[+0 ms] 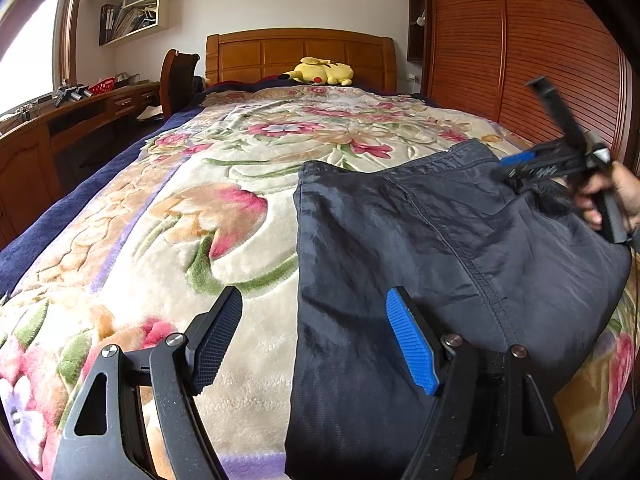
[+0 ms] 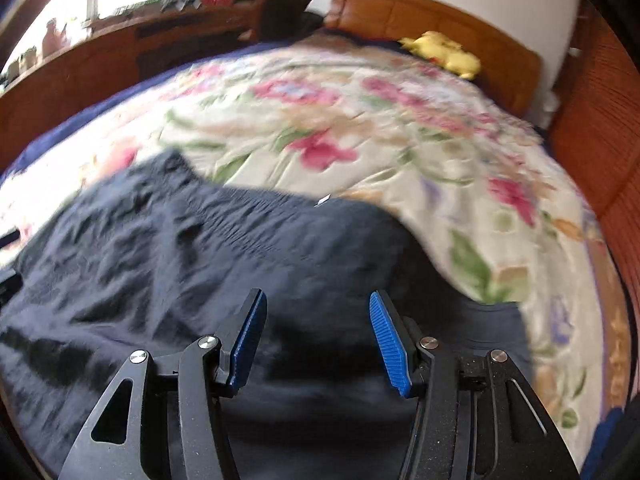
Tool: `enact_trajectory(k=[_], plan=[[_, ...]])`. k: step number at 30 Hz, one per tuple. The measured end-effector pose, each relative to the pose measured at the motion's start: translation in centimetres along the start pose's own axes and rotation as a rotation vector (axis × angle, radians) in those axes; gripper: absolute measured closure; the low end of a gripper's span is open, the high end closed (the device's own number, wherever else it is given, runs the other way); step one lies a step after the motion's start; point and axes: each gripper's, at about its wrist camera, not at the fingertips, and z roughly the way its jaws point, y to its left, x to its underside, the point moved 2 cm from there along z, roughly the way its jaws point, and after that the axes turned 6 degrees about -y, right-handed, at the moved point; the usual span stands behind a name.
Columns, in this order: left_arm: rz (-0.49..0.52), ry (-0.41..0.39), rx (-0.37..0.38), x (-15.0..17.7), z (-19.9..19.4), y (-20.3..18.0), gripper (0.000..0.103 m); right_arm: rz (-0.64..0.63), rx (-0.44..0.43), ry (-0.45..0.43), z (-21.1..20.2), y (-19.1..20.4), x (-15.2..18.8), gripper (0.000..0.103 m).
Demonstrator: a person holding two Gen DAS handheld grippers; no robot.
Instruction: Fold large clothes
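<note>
Two claws work over a bed, each held by a person. Seen from its own camera, the left claw (image 1: pixel 316 340) stands wide apart with nothing between its pads; one finger hangs above the floral blanket (image 1: pixel 192 208), the blue-padded finger (image 1: pixel 412 344) above the near edge of a dark navy garment (image 1: pixel 420 248). Seen from its own camera, the right claw (image 2: pixel 318 340) also has its pads apart and empty, hovering over the same garment (image 2: pixel 180 240); that view is blurred. In the left view the right claw (image 1: pixel 520 166) shows at the garment's far right corner, gripped by a hand (image 1: pixel 612 196); whether it touches the cloth there I cannot tell. The garment lies flattened on the blanket, on the bed's right side near the foot, with a stitched seam running across it. Beyond the garment, a yellow plush toy (image 1: pixel 320 72) rests against the wooden headboard (image 1: pixel 300 52). Left of the bed runs a wooden bench (image 1: pixel 80 112) under a window, with shelves (image 1: pixel 132 4) above. Right of the bed stands a slatted wooden wardrobe (image 1: pixel 520 60).
</note>
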Motion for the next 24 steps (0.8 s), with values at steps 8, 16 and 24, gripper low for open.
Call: enact_trajectory(k=[8, 16, 24], plan=[[-0.012, -0.014, -0.002, -0.1, -0.4, 0.2, 0.027, 0.009, 0.071, 0.062, 6.5, -0.3, -0.4, 0.047], [-0.004, -0.016, -0.017, 0.1, -0.5, 0.0, 0.027, 0.035, 0.082, -0.038, -1.0, 1.4, -0.6, 0.047], [-0.005, -0.016, -0.023, 0.1, -0.6, 0.0, 0.027, 0.070, -0.062, -0.140, -9.8, 5.8, 7.5, 0.047]])
